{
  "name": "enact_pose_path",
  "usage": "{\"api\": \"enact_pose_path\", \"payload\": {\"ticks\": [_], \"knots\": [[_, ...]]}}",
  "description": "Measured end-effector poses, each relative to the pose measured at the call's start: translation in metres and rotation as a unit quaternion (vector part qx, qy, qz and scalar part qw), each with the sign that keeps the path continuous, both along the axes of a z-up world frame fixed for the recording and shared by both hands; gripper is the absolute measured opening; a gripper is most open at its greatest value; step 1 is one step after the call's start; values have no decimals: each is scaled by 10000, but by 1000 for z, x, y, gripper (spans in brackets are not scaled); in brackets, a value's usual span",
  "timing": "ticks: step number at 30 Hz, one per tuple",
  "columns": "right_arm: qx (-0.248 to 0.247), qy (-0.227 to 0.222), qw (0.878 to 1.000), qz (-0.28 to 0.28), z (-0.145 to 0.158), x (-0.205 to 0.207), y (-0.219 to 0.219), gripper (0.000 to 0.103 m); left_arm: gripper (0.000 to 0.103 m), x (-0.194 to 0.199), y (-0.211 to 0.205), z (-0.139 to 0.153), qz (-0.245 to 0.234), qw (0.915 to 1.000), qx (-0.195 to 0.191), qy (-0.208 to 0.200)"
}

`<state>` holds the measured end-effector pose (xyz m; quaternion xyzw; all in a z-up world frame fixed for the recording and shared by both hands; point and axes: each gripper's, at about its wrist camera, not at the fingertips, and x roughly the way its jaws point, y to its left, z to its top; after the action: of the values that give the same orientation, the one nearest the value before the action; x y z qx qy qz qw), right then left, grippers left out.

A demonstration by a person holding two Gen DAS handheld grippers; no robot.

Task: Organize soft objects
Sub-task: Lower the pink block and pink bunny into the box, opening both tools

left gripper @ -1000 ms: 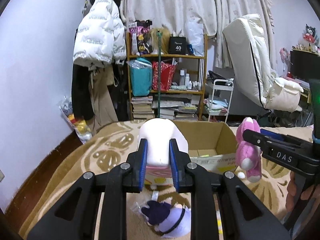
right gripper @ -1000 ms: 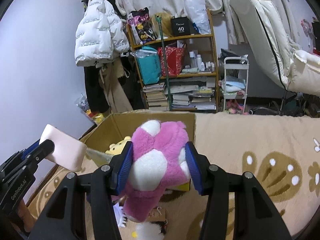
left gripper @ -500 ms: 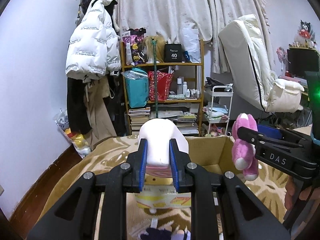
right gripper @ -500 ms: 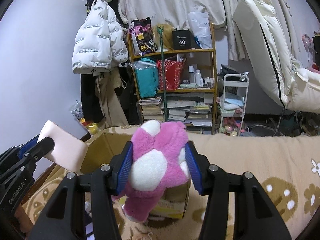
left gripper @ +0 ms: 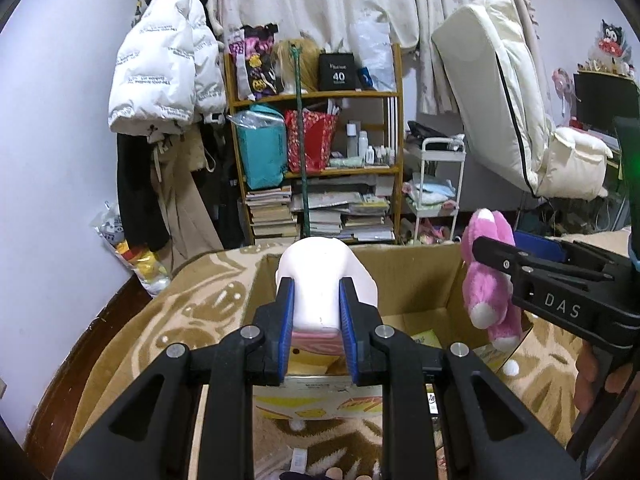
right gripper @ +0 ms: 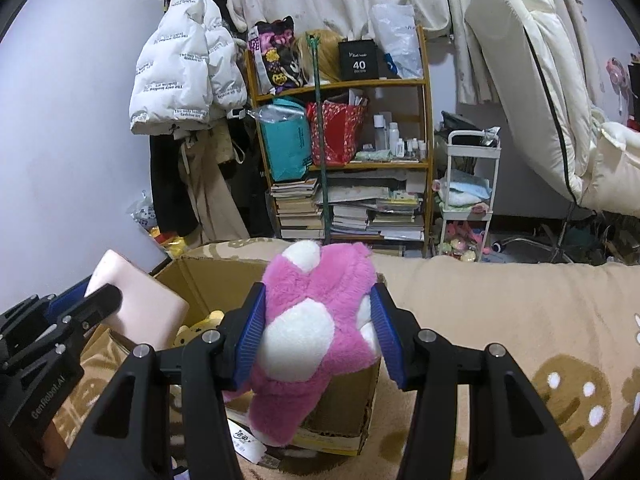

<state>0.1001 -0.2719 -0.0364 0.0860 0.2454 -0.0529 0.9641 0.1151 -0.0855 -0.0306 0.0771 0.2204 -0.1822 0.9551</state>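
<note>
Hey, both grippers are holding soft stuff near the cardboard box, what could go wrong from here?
1. The pink plush toy hangs by the cardboard box wall at its right edge; released now, it may land on the rim or the rug.
2. The right gripper and left gripper are close together over one box, so they could bump.
3. The pale pink cushion is bulky and might catch on the near wall.

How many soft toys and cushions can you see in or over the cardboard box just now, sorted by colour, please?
Pink plush toy, clamped in the right gripper: 1
Pale pink cushion, clamped in the left gripper: 1
Yellow plush toy, lying inside the cardboard box: 1
Total: 3
</note>
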Motion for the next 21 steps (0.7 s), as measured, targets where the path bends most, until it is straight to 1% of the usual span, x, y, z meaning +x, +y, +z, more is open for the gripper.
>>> {"api": "enact_pose_path", "payload": {"ticks": [7, 11, 14, 16, 17, 19, 21], "knots": [[-133, -16, 9998, 125, -3, -3, 5, 56, 21, 8, -6, -15, 16, 9996, 156, 223], [-106, -141, 9997, 192, -2, -6, 7, 56, 23, 12, -7, -20, 120, 9991, 253, 321], [34, -263, 9992, 296, 1, -11, 8, 56, 24, 12, -4, -23, 189, 9986, 301, 383], [273, -366, 9985, 309, 5, -14, 7, 56, 25, 13, -3, -25, 226, 9984, 323, 417], [280, -396, 9983, 333, 7, -14, 7, 58, 26, 13, -2, -26, 235, 9982, 332, 435], [108, -385, 9985, 373, 7, -14, 12, 58, 26, 13, -1, -30, 240, 9978, 374, 492], [70, -299, 9986, 421, 4, -12, 14, 58, 27, 13, 1, -35, 240, 9973, 414, 559]]}}
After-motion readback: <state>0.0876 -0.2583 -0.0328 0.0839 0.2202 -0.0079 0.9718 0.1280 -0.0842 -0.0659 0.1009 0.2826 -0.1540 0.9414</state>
